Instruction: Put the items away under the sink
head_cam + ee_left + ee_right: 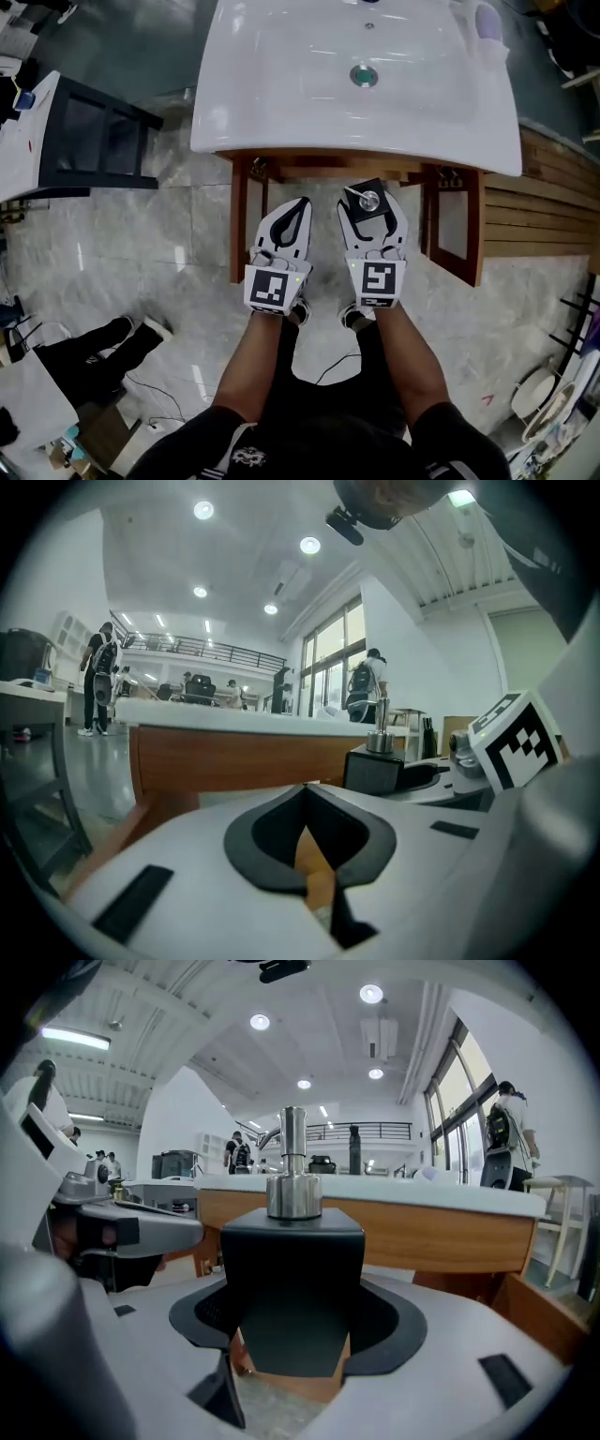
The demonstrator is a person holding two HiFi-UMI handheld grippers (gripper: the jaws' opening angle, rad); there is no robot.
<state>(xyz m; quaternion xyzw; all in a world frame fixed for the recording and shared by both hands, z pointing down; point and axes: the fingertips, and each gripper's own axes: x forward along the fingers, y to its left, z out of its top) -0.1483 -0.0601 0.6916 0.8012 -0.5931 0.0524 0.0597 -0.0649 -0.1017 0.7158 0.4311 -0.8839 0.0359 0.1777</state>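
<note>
Can't see the body of the black square pump bottle [368, 195] from above: only its top, the rest sunk between the white plastic fingers [395, 225]. Can't see inside the brown wooden cabinet [240, 225] either, masked by the white ceramic sink basin [281, 103]. Losing the basin's far rim past the top edge. Can't name the pale purple thing [487, 21] on its corner, too blurry.

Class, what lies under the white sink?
A wooden cabinet with both doors open stands under the sink. The basin covers its inside from above, so its contents cannot be seen.
</note>
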